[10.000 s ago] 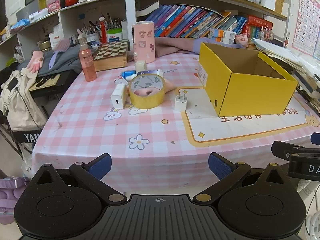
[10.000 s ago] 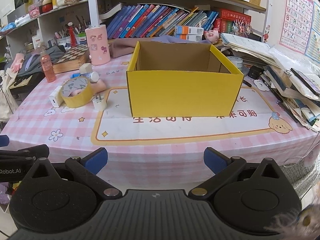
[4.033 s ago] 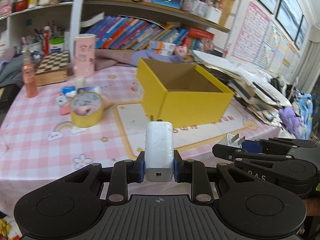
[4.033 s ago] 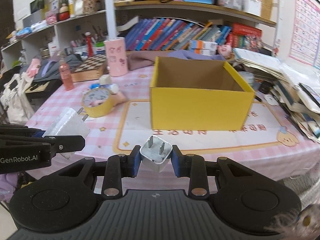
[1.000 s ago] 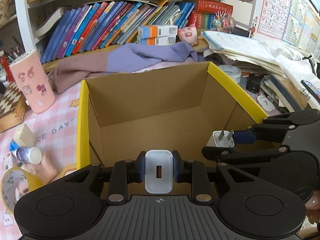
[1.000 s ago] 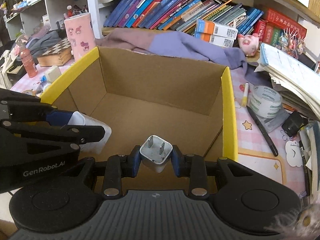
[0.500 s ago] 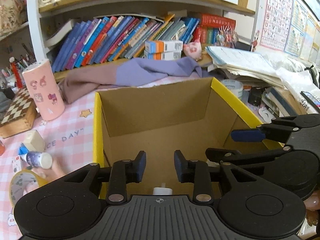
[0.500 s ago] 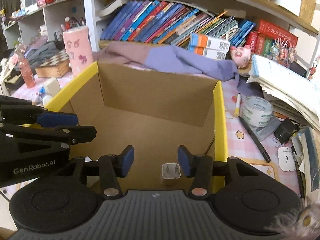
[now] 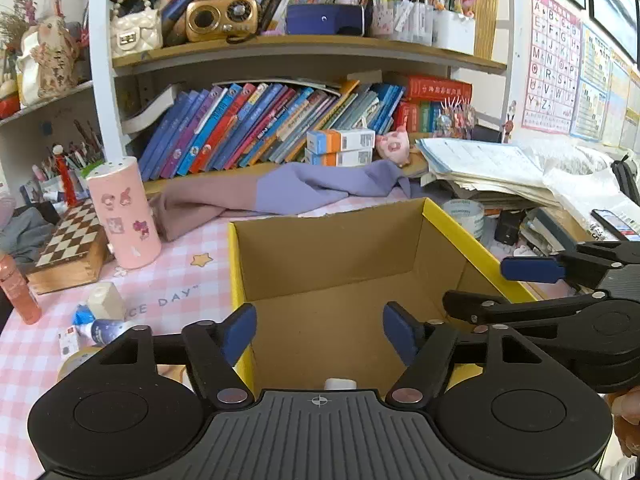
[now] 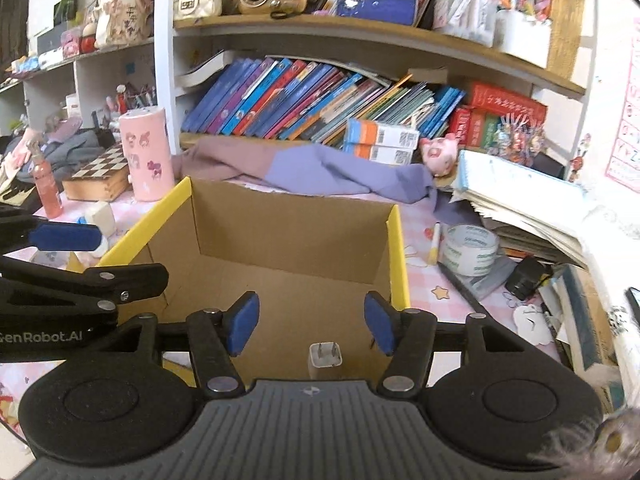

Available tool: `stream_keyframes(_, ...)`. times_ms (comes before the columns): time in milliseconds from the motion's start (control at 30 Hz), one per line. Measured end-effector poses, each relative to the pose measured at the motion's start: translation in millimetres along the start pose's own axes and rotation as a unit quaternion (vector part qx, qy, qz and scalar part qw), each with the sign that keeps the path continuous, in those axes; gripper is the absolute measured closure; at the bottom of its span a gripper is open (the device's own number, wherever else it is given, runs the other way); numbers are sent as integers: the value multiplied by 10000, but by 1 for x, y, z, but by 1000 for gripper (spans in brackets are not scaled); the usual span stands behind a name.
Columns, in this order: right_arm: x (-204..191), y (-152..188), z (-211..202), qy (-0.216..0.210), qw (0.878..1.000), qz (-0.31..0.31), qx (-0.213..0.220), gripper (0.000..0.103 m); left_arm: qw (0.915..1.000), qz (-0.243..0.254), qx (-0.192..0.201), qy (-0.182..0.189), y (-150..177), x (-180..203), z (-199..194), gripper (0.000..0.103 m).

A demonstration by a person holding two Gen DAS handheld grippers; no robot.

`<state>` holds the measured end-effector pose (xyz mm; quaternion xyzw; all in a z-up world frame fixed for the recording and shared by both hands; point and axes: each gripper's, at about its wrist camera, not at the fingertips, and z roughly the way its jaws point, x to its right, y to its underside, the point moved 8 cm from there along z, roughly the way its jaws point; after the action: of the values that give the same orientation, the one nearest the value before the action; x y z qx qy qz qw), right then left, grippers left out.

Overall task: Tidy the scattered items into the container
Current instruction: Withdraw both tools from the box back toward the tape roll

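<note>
Yellow-skinned, plain brown inside, the cardboard box (image 10: pixel 288 240) stands open-topped on the pink checked tablecloth (image 9: pixel 172 292). On its bare floor by the near wall a glossy white plug adapter (image 10: pixel 325 358) stands prongs-up. Above it the right gripper (image 10: pixel 311 326) and left gripper (image 9: pixel 319 330) both hover with jaws opening, nothing between them.

White shelving (image 9: pixel 100 112) packed with books (image 9: pixel 256 128); alphabet poster (image 9: pixel 550 76) on the right wall.
</note>
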<state>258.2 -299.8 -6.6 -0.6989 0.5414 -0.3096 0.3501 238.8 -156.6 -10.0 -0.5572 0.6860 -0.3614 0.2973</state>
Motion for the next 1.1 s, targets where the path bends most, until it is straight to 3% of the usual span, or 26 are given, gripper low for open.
stream_keyframes(567,-42,29,-56,438,9986,271,70,24,9999,-56,2,159,44,-27,-54,19)
stream_keyframes(733,-67,44,-74,456,9985,306,27,22,9998,-102,-120,155,67,-43,-78,15)
stream_keyframes(1100,-123,85,-91,391,9972,394,-493,18,9975,-39,-699,51,118,-74,-108,8)
